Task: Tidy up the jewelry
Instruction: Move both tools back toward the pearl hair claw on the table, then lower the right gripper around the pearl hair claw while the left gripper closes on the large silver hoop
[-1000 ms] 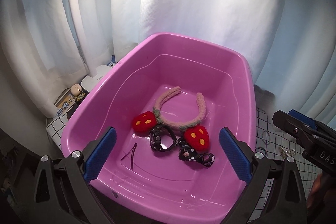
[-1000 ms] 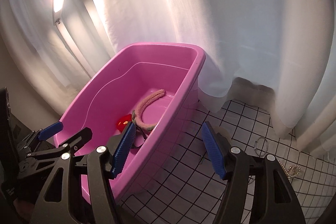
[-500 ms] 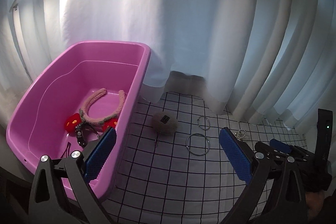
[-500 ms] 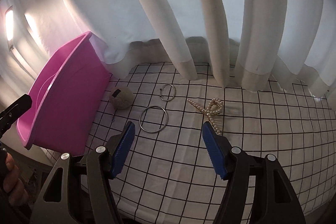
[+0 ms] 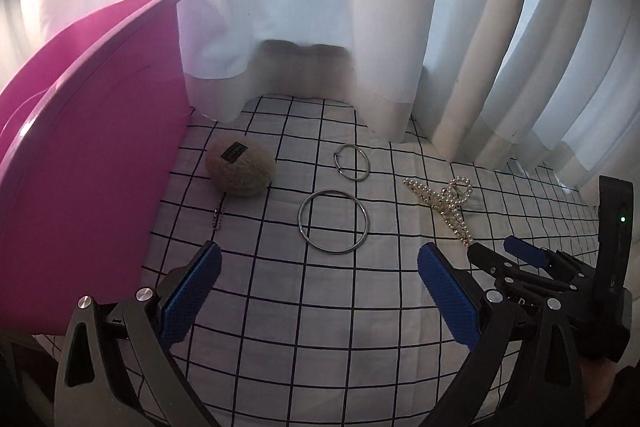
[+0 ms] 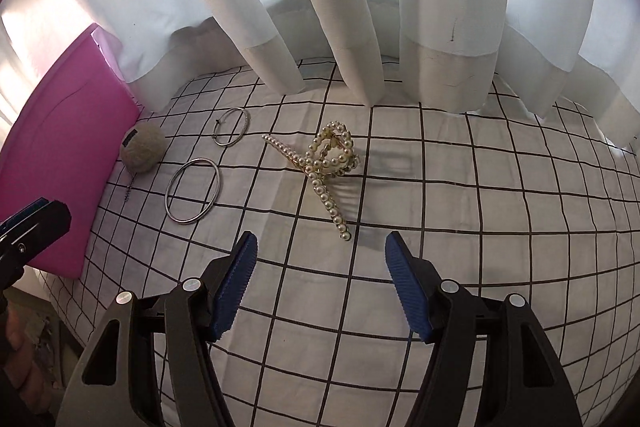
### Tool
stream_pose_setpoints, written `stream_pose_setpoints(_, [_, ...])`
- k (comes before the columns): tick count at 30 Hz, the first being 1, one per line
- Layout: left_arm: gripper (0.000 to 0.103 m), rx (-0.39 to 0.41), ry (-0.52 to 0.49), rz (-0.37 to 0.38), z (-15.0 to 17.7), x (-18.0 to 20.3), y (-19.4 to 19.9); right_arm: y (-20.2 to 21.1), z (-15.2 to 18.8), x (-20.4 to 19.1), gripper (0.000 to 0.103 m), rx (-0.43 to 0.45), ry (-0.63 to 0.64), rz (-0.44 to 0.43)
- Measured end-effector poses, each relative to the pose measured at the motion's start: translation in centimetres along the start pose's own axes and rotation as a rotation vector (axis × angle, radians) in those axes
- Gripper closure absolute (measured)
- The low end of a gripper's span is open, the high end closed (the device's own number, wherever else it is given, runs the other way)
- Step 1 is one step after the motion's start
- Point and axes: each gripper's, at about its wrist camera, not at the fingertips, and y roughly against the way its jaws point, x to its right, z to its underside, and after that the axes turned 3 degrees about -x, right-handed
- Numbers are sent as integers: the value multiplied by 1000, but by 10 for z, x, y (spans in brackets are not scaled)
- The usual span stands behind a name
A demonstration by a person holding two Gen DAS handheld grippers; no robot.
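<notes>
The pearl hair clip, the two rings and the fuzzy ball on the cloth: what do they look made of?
Pearl hair clip: glossy cream beads on a gold-toned frame, likely faux pearl over metal.
Large ring and small ring: thin, shiny grey, probably metal.
Fuzzy ball: matte beige, felt or wool by its nap, with a dark tag and a bead chain.

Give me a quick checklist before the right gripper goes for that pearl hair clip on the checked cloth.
1. Right gripper open and empty: ok, jaws spread wide with nothing between them.
2. Pearl hair clip in view and unobstructed: ok, it lies just ahead of the fingertips.
3. Clip clear of the large ring and small ring: ok, both lie apart to its left.
4. Left gripper out of the way: ok, open and empty, aimed toward the rings.
5. Pink tub reachable for drop-off: ok, at the cloth's left edge.
6. Room inside the tub: cannot tell, interior hidden.
</notes>
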Motion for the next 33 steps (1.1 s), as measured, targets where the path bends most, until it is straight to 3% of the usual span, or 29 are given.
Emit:
stream_pose_setpoints(11, [6, -44, -2, -91, 4, 10, -75, -44, -26, 1, 39, 16, 70, 2])
stream_pose_setpoints(15, [6, -51, 7, -72, 4, 16, -84, -50, -25, 2, 39, 23, 84, 10])
stream_pose_setpoints(33, [6, -71, 19, -135, -7, 22, -124, -66, -36, 4, 39, 49, 136, 54])
